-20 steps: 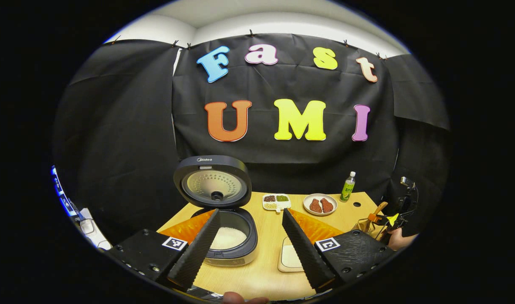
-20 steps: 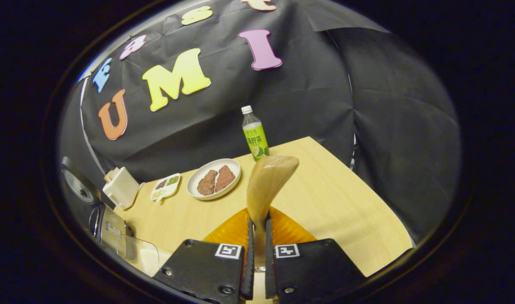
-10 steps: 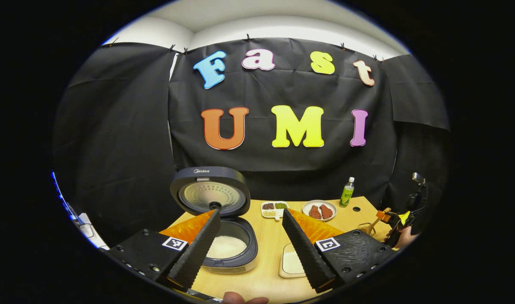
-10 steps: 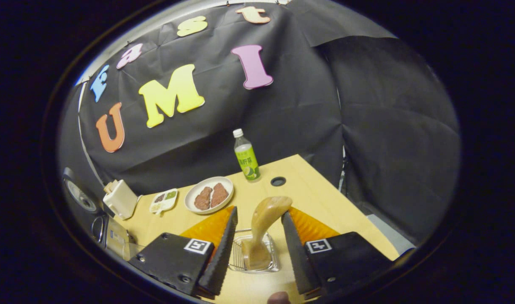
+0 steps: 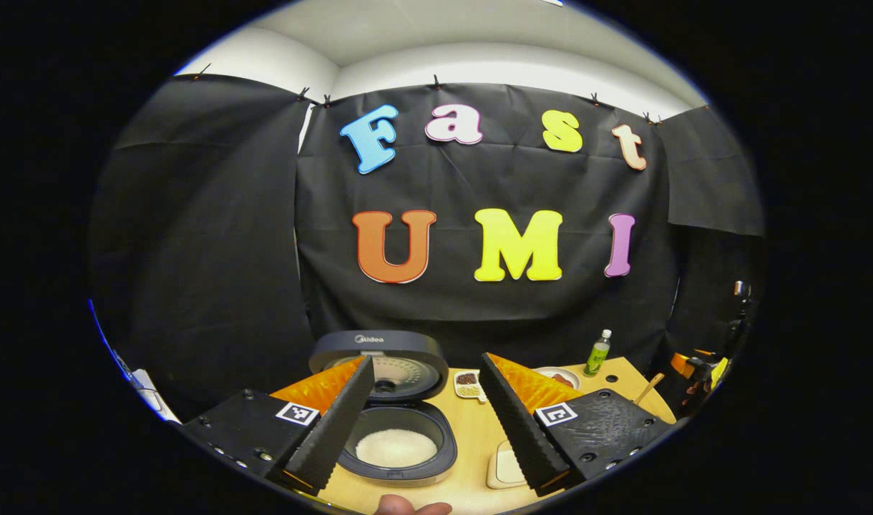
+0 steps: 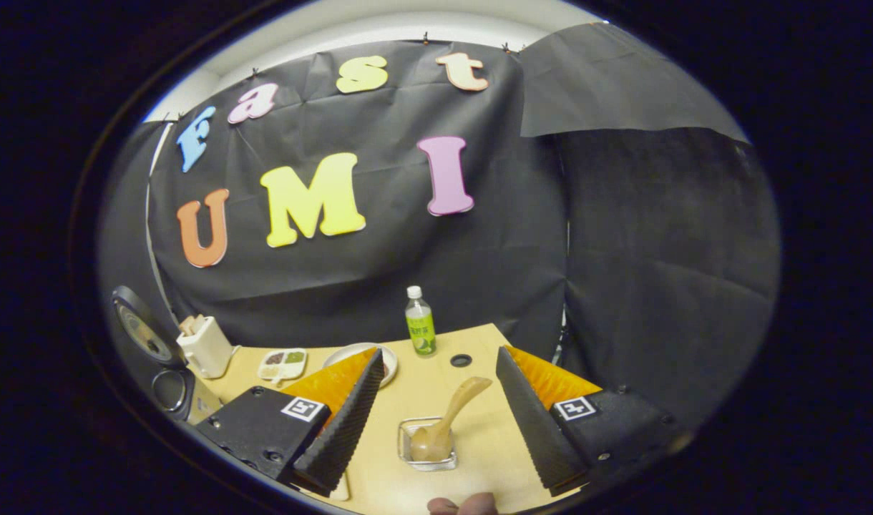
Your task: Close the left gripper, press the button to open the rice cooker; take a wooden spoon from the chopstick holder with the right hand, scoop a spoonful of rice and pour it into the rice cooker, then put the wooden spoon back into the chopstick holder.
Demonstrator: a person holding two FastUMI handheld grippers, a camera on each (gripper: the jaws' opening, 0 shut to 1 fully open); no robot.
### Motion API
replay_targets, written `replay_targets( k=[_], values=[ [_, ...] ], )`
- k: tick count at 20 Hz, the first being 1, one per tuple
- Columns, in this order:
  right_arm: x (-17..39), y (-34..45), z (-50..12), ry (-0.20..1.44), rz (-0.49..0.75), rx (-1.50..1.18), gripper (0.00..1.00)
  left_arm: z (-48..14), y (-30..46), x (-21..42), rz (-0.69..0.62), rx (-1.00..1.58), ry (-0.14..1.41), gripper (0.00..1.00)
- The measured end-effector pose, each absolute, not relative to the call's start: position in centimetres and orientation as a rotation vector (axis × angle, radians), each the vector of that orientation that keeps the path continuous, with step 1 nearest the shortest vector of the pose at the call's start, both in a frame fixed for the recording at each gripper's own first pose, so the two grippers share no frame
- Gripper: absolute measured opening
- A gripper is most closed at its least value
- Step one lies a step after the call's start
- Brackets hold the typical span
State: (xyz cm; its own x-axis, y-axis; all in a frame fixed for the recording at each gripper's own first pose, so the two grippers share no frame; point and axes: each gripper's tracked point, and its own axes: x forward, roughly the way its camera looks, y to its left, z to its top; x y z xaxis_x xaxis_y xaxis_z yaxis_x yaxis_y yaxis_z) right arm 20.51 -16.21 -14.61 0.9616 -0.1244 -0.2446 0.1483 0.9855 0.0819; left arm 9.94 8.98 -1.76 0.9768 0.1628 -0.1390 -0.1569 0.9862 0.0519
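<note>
Left gripper view sits above the open rice cooker [image 5: 397, 422], facing the back wall. Right gripper view looks down over the chopstick holder [image 6: 428, 445]. Both catch the green bottle [image 5: 598, 353].

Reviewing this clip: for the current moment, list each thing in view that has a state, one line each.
rice cooker: lid up, white rice inside.
wooden spoon: standing tilted in the chopstick holder, free of both jaws.
chopstick holder: upright on the table, holding the spoon.
left gripper: jaws open, holding nothing.
right gripper: jaws open, holding nothing.
green bottle: upright, capped.
</note>
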Motion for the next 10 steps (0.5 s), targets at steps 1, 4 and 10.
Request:
replay_targets(
  k=[1,4,10],
  values=[
    [20.0,-15.1,-14.2,0.249,-0.122,0.114,1.00,-1.1,9.4,10.4,0.161,0.037,0.132,0.95],
    [18.9,-12.4,-13.2,0.273,-0.090,0.138,1.00,1.8,11.7,12.5,0.168,0.062,0.078,0.94],
    [17.6,-8.0,-10.0,0.252,-0.059,0.102,1.00,3.3,15.7,16.4,0.197,0.003,0.067,0.94]
  ],
)
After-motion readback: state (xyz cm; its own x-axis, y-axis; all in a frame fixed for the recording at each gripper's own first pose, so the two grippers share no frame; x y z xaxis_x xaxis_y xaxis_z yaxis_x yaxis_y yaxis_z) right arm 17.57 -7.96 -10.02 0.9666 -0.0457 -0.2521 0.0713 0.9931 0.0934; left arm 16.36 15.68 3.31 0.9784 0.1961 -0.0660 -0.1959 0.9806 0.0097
